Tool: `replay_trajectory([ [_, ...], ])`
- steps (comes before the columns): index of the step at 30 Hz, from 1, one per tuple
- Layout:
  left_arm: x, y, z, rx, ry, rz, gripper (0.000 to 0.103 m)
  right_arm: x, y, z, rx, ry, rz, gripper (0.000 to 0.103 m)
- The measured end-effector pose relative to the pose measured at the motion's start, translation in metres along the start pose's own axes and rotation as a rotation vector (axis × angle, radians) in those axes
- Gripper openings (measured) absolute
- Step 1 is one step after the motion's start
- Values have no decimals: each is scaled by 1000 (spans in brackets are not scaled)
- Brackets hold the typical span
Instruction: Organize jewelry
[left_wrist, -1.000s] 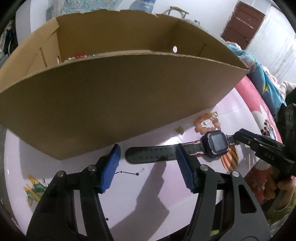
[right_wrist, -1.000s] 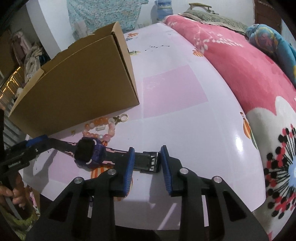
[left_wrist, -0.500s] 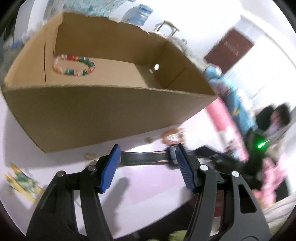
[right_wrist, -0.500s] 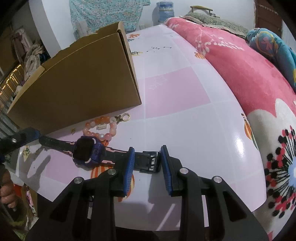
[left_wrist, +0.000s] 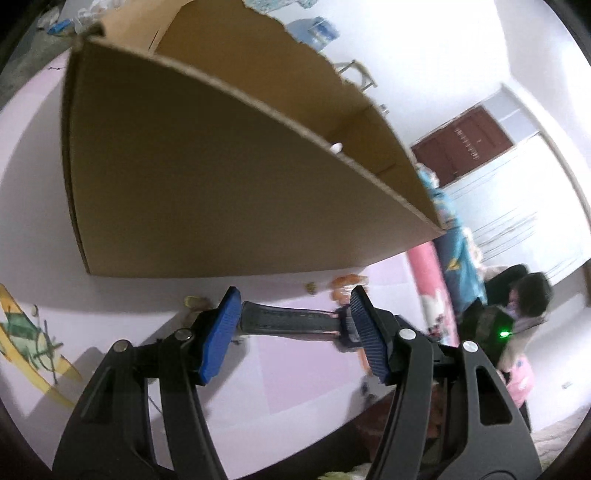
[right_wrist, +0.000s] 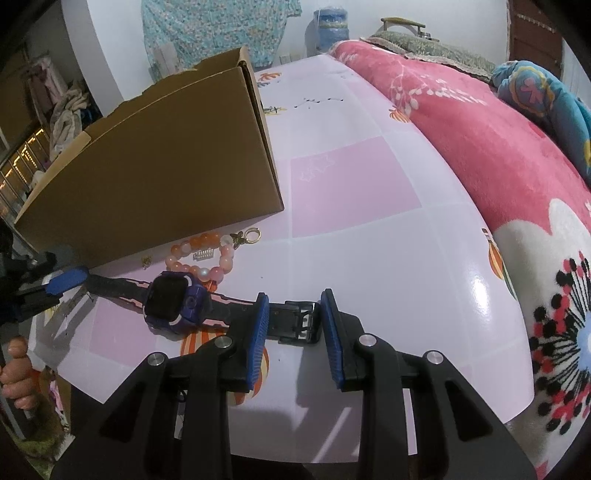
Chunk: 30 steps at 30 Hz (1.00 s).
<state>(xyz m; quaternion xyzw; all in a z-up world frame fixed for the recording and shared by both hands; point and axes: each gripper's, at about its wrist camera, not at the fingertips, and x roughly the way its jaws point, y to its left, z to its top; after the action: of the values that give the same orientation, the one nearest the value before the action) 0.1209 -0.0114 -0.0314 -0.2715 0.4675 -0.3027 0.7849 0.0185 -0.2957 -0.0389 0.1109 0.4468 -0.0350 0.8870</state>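
Observation:
A purple watch (right_wrist: 173, 304) with a dark strap lies stretched on the pink-and-white table (right_wrist: 369, 229). My right gripper (right_wrist: 293, 325) is open, its blue pads either side of the strap's buckle end (right_wrist: 295, 321). My left gripper (left_wrist: 291, 332) is open around the other strap end (left_wrist: 288, 321); it also shows in the right wrist view (right_wrist: 66, 280). An orange bead bracelet (right_wrist: 201, 253) lies beside the watch, near the open cardboard box (right_wrist: 155, 173), which fills the left wrist view (left_wrist: 221, 184).
A small gold ring charm (right_wrist: 249, 236) and a tiny gold piece (right_wrist: 147, 261) lie by the bracelet. A pink flowered blanket (right_wrist: 498, 155) borders the table on the right. A person (left_wrist: 517, 317) sits beyond the table's edge.
My left gripper has dropped lower and tilted, so the box's inside with the bead bracelet is out of sight. The right gripper and the watch have hardly moved.

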Motion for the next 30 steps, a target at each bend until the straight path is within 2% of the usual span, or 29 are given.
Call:
replay_trajectory([
  [4,6,8,-4,-96,15,-141,58,0,0,0,-7,-3,-2,29],
  [6,12,12,-10,-140,27,-169,58,0,0,-1,-8,-6,-2,29],
  [8,18,8,-13,-121,46,-104,57,-1,1,-1,-9,-9,-2,29],
  [9,20,5,-15,-104,58,-73,51,-1,1,-1,-10,-9,-1,29],
  [13,28,-17,-20,18,79,53,48,-1,2,-2,-19,-11,0,29],
  [15,32,-26,-23,59,83,101,42,-1,1,-2,-16,-12,3,29],
  [18,36,-32,-25,97,87,159,33,-1,0,-1,-13,-13,8,29],
  [22,40,-35,-25,126,76,205,28,-1,0,-1,-20,-17,7,29],
  [24,42,-38,-24,148,72,236,16,-1,1,-2,-25,-19,8,29],
  [26,47,-44,-26,194,73,295,10,-2,-1,0,-21,-10,24,29],
  [30,55,-57,-33,310,67,387,9,-9,-18,0,62,9,75,29],
])
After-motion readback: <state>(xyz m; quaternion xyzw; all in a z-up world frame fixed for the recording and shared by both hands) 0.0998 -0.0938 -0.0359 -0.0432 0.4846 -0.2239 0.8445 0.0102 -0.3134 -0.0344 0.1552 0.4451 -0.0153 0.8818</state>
